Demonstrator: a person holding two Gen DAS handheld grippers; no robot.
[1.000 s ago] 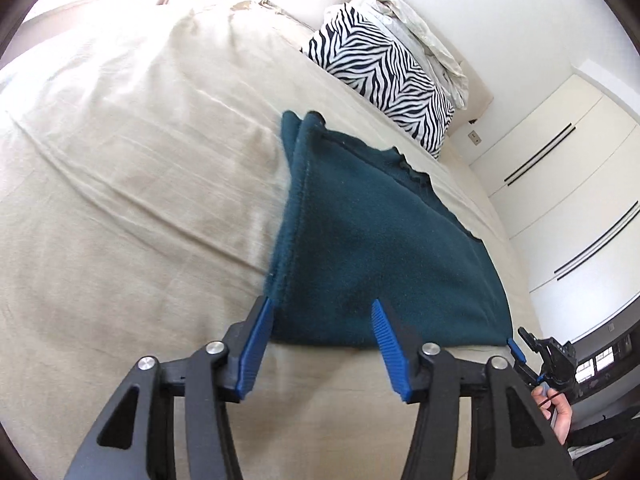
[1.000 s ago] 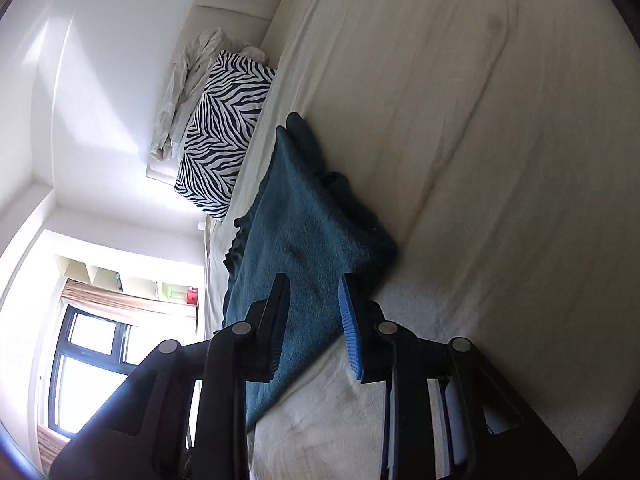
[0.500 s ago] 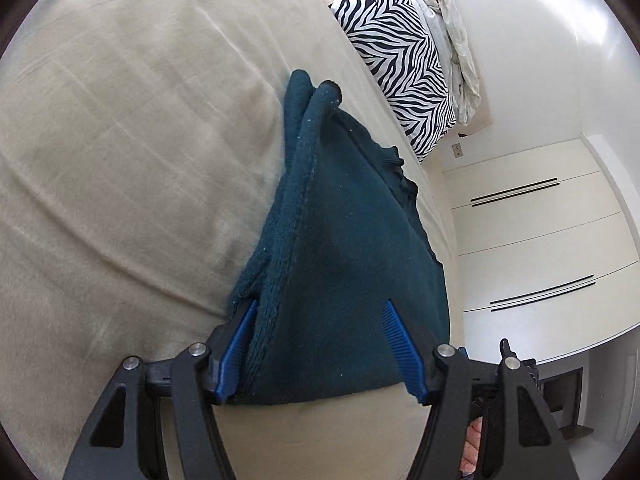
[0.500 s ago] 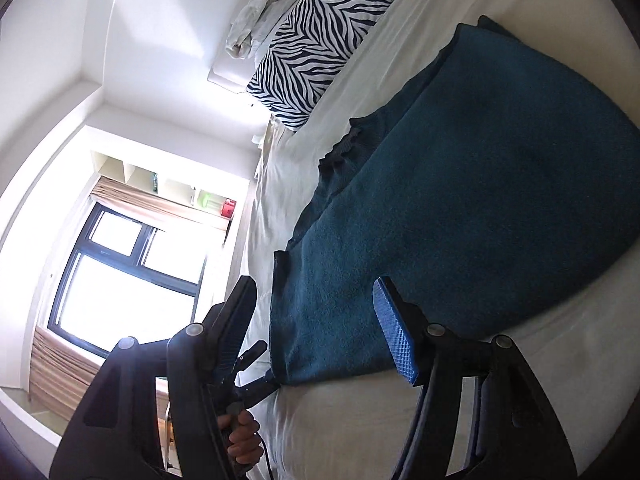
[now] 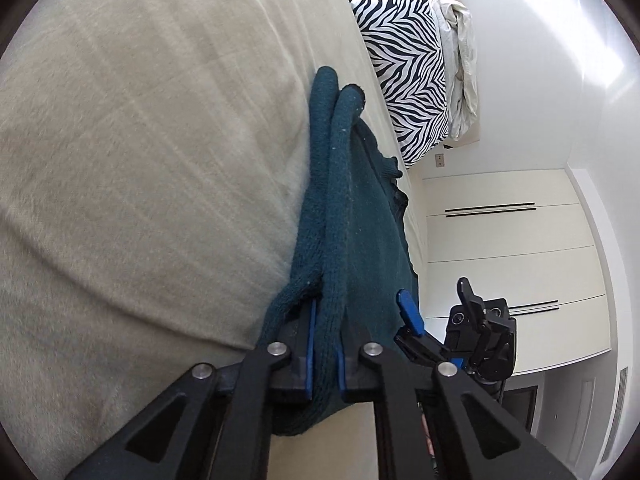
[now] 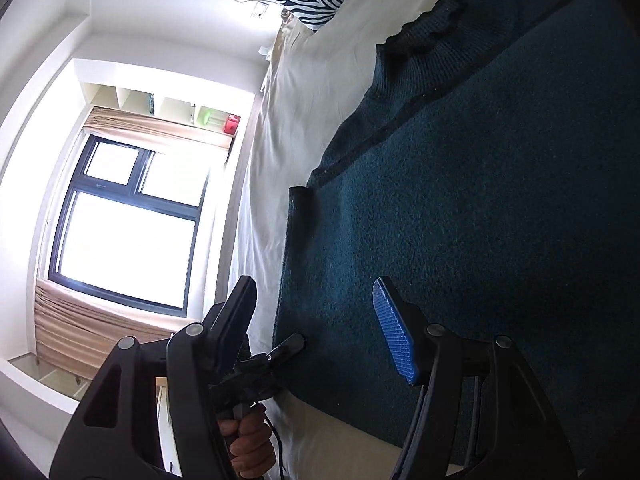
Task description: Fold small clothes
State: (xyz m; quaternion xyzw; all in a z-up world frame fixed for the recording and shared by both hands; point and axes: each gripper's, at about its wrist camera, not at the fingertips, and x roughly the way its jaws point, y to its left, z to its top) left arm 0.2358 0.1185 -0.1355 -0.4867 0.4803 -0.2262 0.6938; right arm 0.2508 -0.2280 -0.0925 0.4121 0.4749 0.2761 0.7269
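Observation:
A dark teal knitted garment (image 5: 360,216) lies folded on the beige bed (image 5: 140,160). My left gripper (image 5: 325,354) is shut on the garment's near edge, with the thick folded hem squeezed between the blue pads. In the right wrist view the garment (image 6: 480,200) fills the right side. My right gripper (image 6: 320,320) is open over the garment's near corner, its blue-padded fingertip (image 6: 394,336) above the cloth. The right gripper also shows in the left wrist view (image 5: 440,332), and the left gripper (image 6: 280,354) touches the garment's edge in the right wrist view.
A zebra-striped pillow (image 5: 404,68) and a crumpled pale cloth (image 5: 460,60) lie at the head of the bed. White wardrobe doors (image 5: 500,260) stand beyond the bed. A bright window (image 6: 128,232) and shelves (image 6: 160,108) show in the right wrist view.
My left gripper has closed on the garment's near edge. My right gripper has opened wide and moved over the garment's near corner.

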